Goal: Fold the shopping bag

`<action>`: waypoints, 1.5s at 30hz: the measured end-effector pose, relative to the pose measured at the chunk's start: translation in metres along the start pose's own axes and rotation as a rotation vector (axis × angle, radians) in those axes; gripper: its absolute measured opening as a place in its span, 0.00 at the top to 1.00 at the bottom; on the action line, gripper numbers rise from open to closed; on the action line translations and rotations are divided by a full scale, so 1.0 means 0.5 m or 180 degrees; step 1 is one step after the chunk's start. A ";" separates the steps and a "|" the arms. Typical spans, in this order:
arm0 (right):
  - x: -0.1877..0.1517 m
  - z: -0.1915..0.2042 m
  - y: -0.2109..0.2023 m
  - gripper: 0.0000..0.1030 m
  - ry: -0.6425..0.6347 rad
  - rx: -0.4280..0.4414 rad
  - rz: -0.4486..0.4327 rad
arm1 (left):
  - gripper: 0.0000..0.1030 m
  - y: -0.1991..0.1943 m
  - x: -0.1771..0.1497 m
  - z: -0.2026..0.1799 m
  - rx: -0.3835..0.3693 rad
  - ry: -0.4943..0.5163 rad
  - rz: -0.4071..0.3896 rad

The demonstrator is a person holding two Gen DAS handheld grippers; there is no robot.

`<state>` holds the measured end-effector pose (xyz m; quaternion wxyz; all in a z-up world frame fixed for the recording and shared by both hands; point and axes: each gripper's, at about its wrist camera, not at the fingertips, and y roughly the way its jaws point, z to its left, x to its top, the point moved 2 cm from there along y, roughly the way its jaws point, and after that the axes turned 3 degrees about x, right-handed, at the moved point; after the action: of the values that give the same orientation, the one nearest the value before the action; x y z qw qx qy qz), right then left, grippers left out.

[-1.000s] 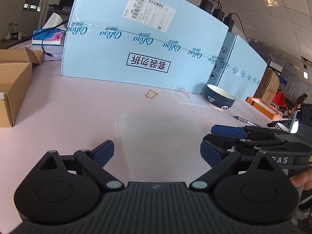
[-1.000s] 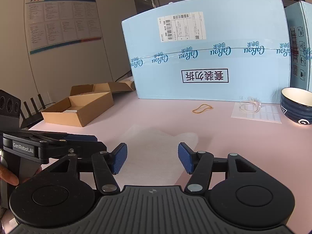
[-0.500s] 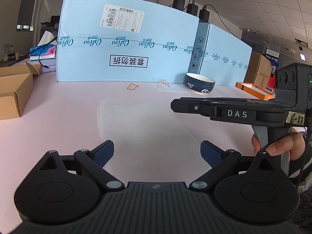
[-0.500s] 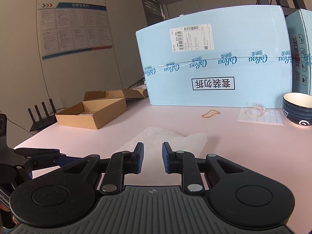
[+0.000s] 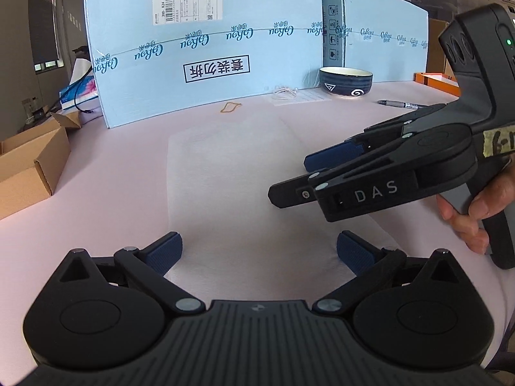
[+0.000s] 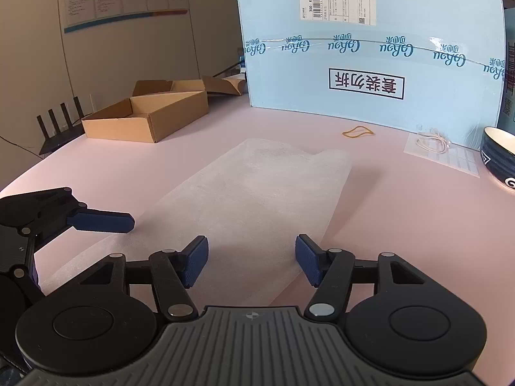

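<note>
Lengthwise, the white shopping bag (image 6: 257,189) runs away from both grippers across the pink table (image 6: 402,212), its near short edge just under their fingertips.

Seen from the right wrist, the bag lies flat as a long strip, its far end toward the rubber band (image 6: 358,132) and the big light-blue carton (image 6: 370,48). The right gripper (image 6: 251,259) hovers spread over the near end, pinching nothing, and seems the nearer one to that end's right corner. The left gripper (image 5: 260,251) is also spread wide and empty, straddling the near edge toward the side of the open cardboard box (image 6: 148,114). Whether this strip is a bag laid out whole or one already folded over lengthwise, the pictures do not settle; either way any end-to-end fold would travel along the long axis, toward the carton.
</note>
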<state>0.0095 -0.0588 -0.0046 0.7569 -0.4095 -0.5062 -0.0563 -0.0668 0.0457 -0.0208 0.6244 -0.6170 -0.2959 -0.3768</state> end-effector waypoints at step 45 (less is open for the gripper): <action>-0.271 0.235 -0.223 0.52 -0.5281 -0.0515 -0.0169 | 0.00 -0.131 0.019 0.138 -0.1732 -0.1125 -0.0052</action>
<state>-0.1960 -0.0973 -0.0341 0.1050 -0.3591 -0.9034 0.2097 -0.1101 0.1163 0.0273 0.3724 -0.8148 -0.2930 -0.3341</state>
